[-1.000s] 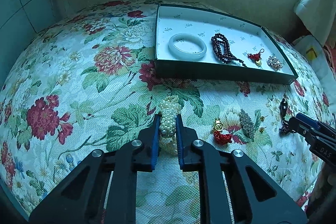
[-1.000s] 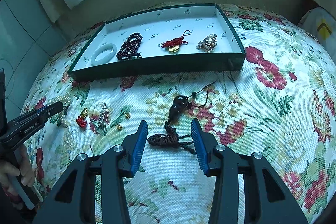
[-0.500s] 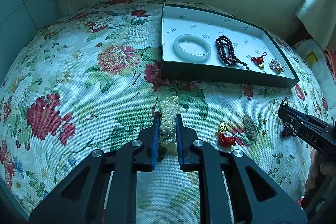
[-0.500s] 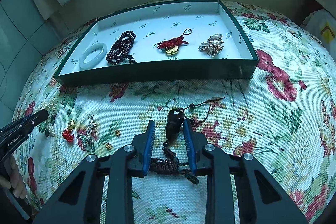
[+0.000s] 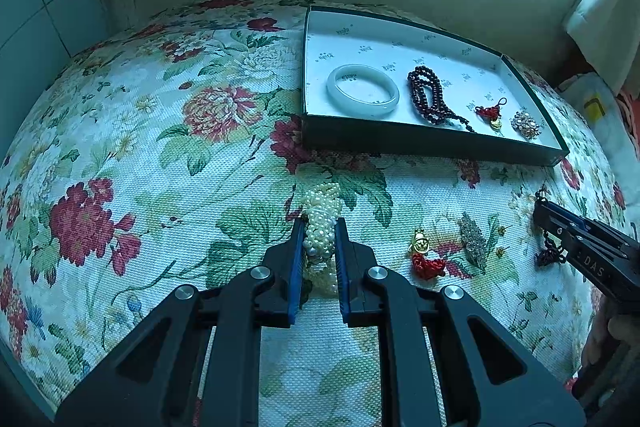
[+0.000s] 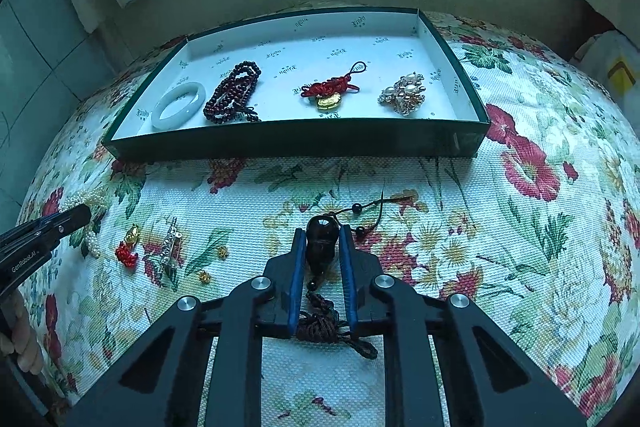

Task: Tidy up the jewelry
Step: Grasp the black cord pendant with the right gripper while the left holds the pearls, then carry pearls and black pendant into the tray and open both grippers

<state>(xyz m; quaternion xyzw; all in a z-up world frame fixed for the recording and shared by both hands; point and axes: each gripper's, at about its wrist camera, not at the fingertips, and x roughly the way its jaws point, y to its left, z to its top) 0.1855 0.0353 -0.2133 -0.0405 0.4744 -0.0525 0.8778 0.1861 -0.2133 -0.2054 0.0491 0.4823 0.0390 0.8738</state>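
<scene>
My left gripper (image 5: 319,227) is shut on a bunched pearl necklace (image 5: 320,227) that rests on the floral cloth. My right gripper (image 6: 322,233) is shut on a dark gourd pendant (image 6: 320,243) with a brown cord tassel (image 6: 324,325) trailing between its arms. The dark green tray (image 6: 296,141) with a white liner holds a white jade bangle (image 6: 178,105), dark red beads (image 6: 234,93), a red knot charm (image 6: 330,91) and a pearl brooch (image 6: 404,93). The tray also shows in the left wrist view (image 5: 420,143).
On the cloth between the grippers lie a gold charm with a red tassel (image 5: 424,255), a silver leaf brooch (image 5: 472,241) and two small gold beads (image 6: 221,251). Tiled wall stands at the left, curtains at the back.
My right gripper moved forward over the pendant and closed on its dark body. My left gripper stayed shut on the pearls and barely moved.
</scene>
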